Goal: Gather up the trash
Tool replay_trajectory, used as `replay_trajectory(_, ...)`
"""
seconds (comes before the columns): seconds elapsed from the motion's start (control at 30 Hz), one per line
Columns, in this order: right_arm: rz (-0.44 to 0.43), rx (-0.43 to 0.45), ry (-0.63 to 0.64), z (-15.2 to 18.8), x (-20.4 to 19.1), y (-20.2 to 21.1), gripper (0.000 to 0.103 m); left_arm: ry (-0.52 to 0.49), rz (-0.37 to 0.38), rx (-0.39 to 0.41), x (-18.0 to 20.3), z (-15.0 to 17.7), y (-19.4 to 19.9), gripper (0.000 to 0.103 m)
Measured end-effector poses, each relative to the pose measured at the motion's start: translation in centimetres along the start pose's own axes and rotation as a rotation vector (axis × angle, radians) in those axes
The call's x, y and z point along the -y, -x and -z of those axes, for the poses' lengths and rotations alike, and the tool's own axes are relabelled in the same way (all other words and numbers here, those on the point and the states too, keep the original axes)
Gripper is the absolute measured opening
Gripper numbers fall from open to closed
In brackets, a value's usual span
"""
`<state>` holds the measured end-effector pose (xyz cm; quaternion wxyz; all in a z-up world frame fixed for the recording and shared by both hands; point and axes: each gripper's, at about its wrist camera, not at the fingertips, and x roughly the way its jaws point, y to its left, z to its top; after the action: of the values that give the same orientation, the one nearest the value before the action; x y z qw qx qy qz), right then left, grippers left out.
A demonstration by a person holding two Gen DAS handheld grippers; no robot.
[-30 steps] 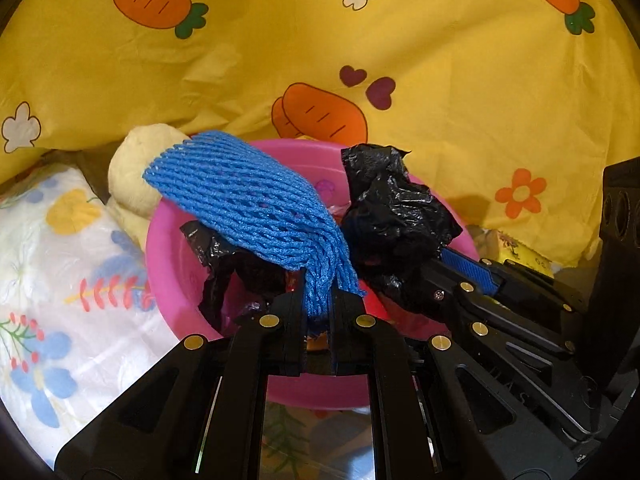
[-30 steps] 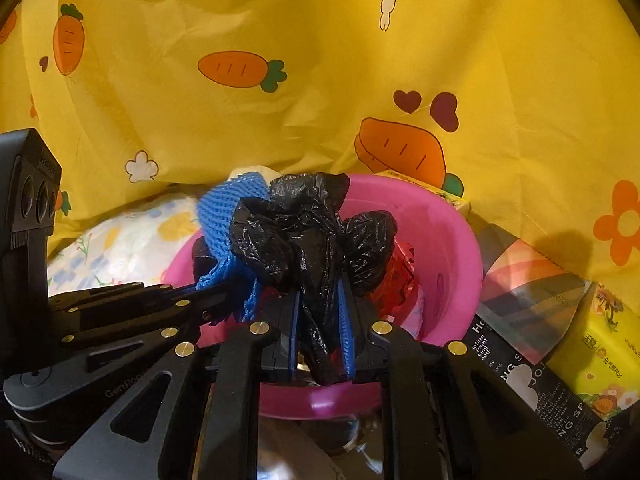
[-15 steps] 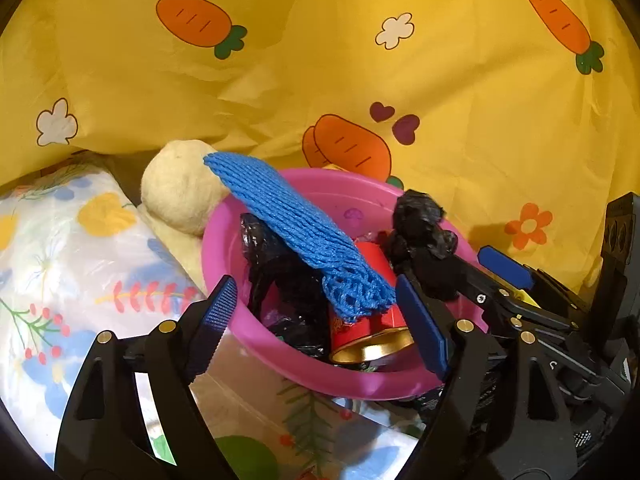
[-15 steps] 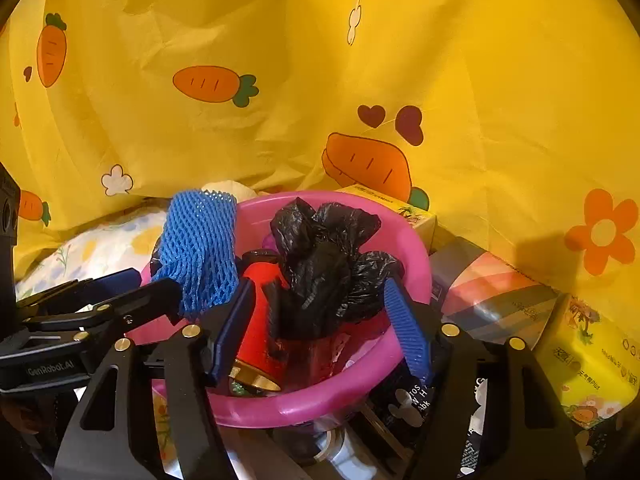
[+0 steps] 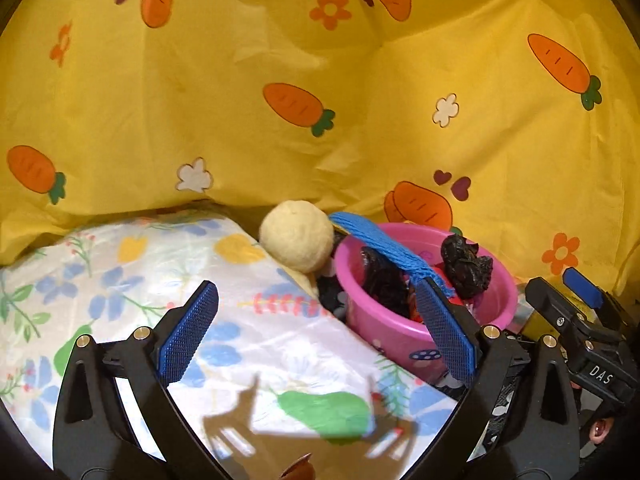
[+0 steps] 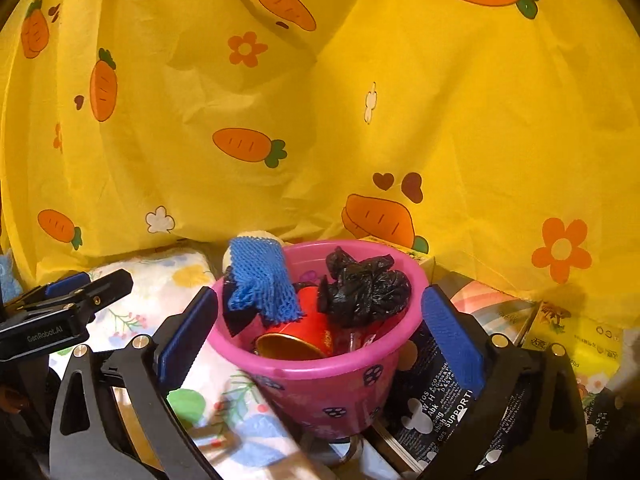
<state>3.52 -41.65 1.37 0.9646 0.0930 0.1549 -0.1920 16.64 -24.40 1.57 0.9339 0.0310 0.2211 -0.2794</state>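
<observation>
A: Trash sits in the pink bucket [image 6: 320,376] now, as far as we can see. The blue foam net [image 6: 262,280] hangs over the bucket's left rim, the crumpled black plastic bag [image 6: 366,288] lies in the right half, and between them a red cup [image 6: 304,332] lies tilted on its side with its gold inside facing us.

B: From the left wrist camera we see the same bucket [image 5: 400,340] off to the right, the net [image 5: 384,248] draped across its near rim and the black bag [image 5: 466,266] at the far side. A cream plush ball [image 5: 296,236] rests just beside the bucket's left wall.

A: Our left hand-held gripper [image 5: 316,332] has its jaws spread wide and holds nothing. One blue pad [image 5: 188,328] hangs over the floral cloth [image 5: 120,272], and the other overlaps the bucket in the view.

B: Our right hand-held gripper [image 6: 320,332] is also spread wide and empty. In its own view the bucket appears between the two pads [image 6: 452,340], though we cannot tell whether either one touches the wall.

A: To the right of the bucket we see a dark printed packet [image 6: 436,396], a rainbow-striped box [image 6: 496,312] and a yellow packet [image 6: 572,340]. A yellow carrot-print sheet [image 6: 320,120] fills the background.
</observation>
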Motion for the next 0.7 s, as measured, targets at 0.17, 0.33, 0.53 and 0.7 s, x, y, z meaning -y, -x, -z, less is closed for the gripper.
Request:
replay_trajectory(0.17,-0.033,0.006,-0.016,0.8,-2.4,2.3,0.098,0.054,-0.096,0.033,-2.6,1.4,4.8,0.097)
replay_trajectory(0.33,-0.027,-0.008,0.006,1.8,-5.1,4.4,0.098,0.046,-0.207,0.006,-4.4,3.5,7.8,0.097)
replay_trajectory(0.53,-0.020,0.013,0.052,3.3,-8.1,7.7,0.098,0.068,-0.264,0.004,-6.3,5.7,11.7,0.097)
replay_trajectory(0.7,-0.037,0.025,0.095,4.3,-10.2,9.6,0.098,0.086,-0.290,0.031,-7.5,7.2,14.7,0.097)
